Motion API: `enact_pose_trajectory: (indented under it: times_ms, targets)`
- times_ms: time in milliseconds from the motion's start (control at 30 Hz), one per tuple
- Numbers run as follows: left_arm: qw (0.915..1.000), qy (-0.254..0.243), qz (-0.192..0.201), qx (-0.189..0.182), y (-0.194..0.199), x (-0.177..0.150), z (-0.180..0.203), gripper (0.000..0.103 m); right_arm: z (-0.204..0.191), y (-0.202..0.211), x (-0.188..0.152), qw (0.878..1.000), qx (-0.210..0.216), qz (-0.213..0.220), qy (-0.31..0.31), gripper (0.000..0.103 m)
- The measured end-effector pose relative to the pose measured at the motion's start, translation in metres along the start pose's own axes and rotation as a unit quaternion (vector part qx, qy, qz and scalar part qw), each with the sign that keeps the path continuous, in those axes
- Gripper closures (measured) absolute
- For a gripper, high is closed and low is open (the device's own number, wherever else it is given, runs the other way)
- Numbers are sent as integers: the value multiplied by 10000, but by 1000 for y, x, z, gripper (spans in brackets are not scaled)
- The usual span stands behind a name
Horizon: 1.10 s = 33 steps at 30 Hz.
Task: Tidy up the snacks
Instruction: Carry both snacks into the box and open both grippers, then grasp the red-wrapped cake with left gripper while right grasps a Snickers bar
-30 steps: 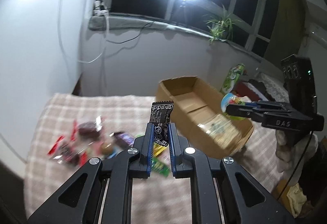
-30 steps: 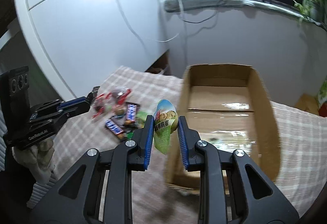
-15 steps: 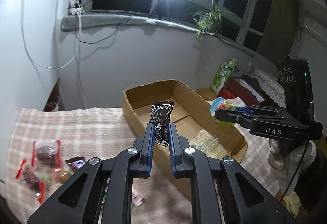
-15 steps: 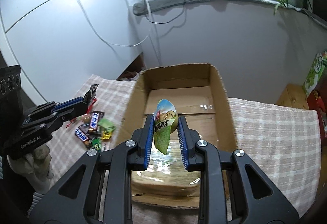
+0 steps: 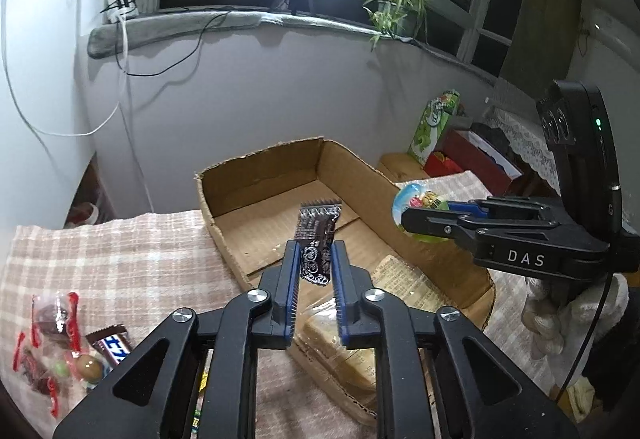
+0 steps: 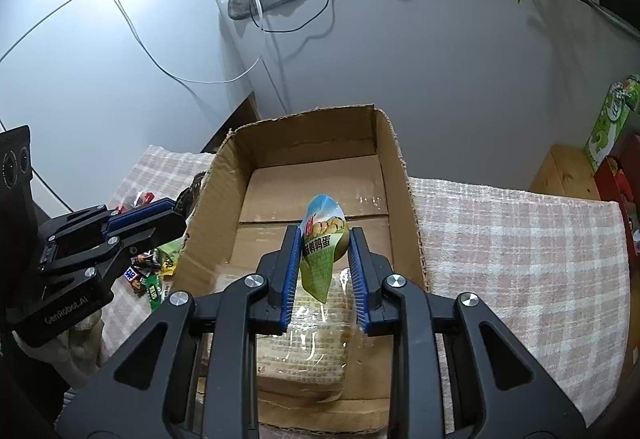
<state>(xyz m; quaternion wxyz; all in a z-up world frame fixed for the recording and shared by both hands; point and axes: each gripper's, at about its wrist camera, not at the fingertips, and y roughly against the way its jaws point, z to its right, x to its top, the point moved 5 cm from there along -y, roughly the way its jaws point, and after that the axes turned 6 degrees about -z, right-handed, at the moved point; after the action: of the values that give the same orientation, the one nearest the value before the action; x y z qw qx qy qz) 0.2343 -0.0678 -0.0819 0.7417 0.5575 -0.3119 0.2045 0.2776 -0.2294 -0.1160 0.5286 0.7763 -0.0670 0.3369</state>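
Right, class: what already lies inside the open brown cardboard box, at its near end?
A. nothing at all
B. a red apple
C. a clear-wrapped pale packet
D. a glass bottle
C: the right wrist view shows a clear-wrapped pale packet lying on the floor of the brown cardboard box, at its near end.

White letters "DAS" stand on the side of the black right gripper point(image 5: 404, 221). "GenRobot.AI" is printed on the black body of the left gripper point(image 6: 180, 213). The green-and-blue egg-shaped snack pouch point(image 6: 322, 245) carries red Chinese characters, "鹌鹑蛋" in part.
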Motion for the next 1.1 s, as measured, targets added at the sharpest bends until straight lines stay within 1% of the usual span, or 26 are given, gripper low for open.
enact_pose_trajectory:
  times_ms: [33,67,100,133,400,600,733,800,1000,1067,1100]
  targets:
    - [10000,-8,-4,52,-1,0,0,68,0,0,0,10000,-11,-3,3,62]
    - [10000,-14,-7,90,-1,-1,-1,63,0,2,0,10000,-76,38,5,50]
    - [9999,-14,5,108,0,-1,-1,59,-1,4,1,9999,-140,99,9,30]
    - [9999,14,12,150,1,-2,-3,59,-1,6,1,9997,-191,174,17,25]
    - [9995,294,76,130,13,-6,-18,59,-9,15,2,9996,-178,229,32,25]
    - [9988,427,189,160,32,-13,-28,59,-27,20,2,9996,-84,255,119,25]
    - [9976,605,280,210,50,-19,-45,59,-49,26,0,9992,31,291,267,25]
    - [9967,679,334,294,61,-23,-54,59,-63,28,-1,9988,121,303,366,25]
    - [9914,1081,450,577,93,-42,-100,58,-104,29,-6,9965,415,289,664,25]
    - [9890,1232,480,666,103,-49,-116,57,-120,26,-8,9952,555,240,765,25]
    - [9875,1312,497,714,107,-52,-123,53,-128,24,-10,9945,624,216,817,25]
